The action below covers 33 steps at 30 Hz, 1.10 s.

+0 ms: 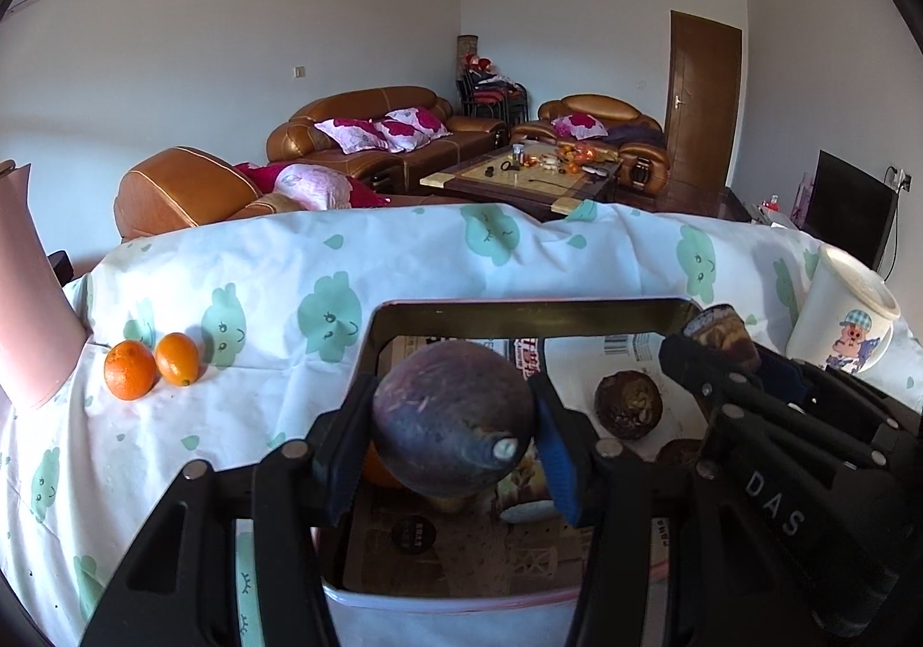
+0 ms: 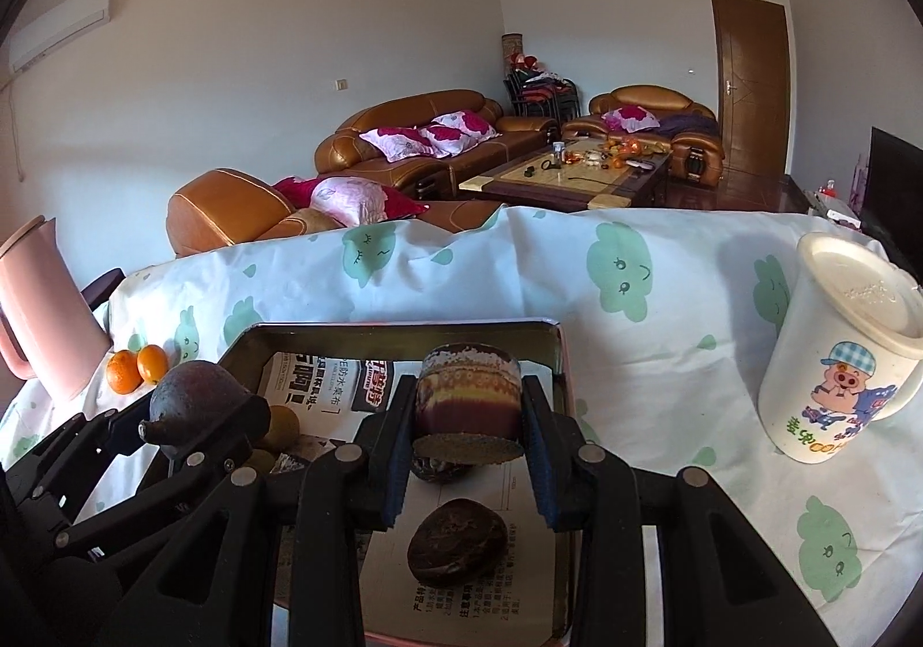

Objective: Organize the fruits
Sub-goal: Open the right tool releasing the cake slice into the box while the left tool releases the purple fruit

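Soft daylight, long shadows on the wall, sharp focus, fisheye bending, dark corner vignetting

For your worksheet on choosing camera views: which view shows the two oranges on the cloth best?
The left wrist view: the two oranges lie large and unblocked on the cloth beside the pink jug. The right wrist view shows them smaller, near its left edge.

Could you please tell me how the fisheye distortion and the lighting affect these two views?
Left wrist view: black vignette in the corners, the tablecloth edge bows upward, and the held fruit looks dim. Right wrist view: same curving, the mug leans, and daylight casts soft shadows.
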Available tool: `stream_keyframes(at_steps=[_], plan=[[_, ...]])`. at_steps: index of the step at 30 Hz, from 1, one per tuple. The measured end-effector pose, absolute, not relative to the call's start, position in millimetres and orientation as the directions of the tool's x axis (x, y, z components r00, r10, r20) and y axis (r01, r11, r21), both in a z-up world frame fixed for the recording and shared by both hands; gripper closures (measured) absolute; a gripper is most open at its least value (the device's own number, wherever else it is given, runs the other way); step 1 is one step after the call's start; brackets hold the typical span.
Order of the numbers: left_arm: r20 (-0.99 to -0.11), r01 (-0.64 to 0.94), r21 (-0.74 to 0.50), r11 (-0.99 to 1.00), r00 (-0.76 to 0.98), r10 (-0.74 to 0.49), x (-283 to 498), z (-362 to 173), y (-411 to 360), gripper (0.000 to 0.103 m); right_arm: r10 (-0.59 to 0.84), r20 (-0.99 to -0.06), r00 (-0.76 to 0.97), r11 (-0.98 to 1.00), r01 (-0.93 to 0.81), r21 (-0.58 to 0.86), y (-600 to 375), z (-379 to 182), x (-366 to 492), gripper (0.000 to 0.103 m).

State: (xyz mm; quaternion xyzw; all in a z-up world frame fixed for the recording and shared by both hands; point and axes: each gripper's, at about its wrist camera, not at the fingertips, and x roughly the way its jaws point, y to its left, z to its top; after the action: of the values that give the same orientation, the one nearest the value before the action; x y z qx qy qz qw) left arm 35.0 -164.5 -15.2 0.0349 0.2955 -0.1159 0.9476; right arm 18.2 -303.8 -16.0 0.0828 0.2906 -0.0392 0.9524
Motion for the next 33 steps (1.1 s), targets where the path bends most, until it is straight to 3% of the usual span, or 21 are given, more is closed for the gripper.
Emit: stream_keyframes(at_steps=[8,11,12,16,18,20,22,33], plan=[[-0.575,0.242,-0.009,0.97,0.792,-0.203,36,-16,-162,0.049,0.22,-0.54,0.812,0.916,0.019,0.402,-325,-25,25,0.064],[-0.574,0.245,0.0,0.969,0.794,-0.201,36,-16,-164,0.049,0.274,-0.479,0.834,0.876,-0.011,0.483,-331,-20,19,0.049],[-0.574,0.244,0.001,0.97,0.795,-0.199,35,-16,-163,0.048,0.269,-0.463,0.845,0.872,-0.009,0.49,-332,-18,16,0.043],[-0.574,0.235,0.002,0.972,0.796,-0.191,36,-15,-163,0.047,0.193,-0.451,0.871,0.882,0.047,0.469,-335,-15,9,0.042],[-0.554,0.23,0.011,0.973,0.812,-0.185,32,-12,-163,0.033,0.15,-0.459,0.876,0.889,0.084,0.451,-336,-15,9,0.042],[-0.52,0.225,0.032,0.974,0.836,-0.176,26,-9,-165,0.011,0.112,-0.464,0.879,0.89,0.12,0.44,-340,-15,6,0.042],[-0.488,0.221,0.056,0.974,0.857,-0.166,19,-6,-167,0.001,0.085,-0.46,0.884,0.89,0.14,0.434,-340,-14,3,0.042],[-0.471,0.208,0.083,0.975,0.87,-0.146,13,-3,-166,0.0,-0.086,-0.404,0.911,0.915,0.233,0.331,-341,1,-20,0.042]])
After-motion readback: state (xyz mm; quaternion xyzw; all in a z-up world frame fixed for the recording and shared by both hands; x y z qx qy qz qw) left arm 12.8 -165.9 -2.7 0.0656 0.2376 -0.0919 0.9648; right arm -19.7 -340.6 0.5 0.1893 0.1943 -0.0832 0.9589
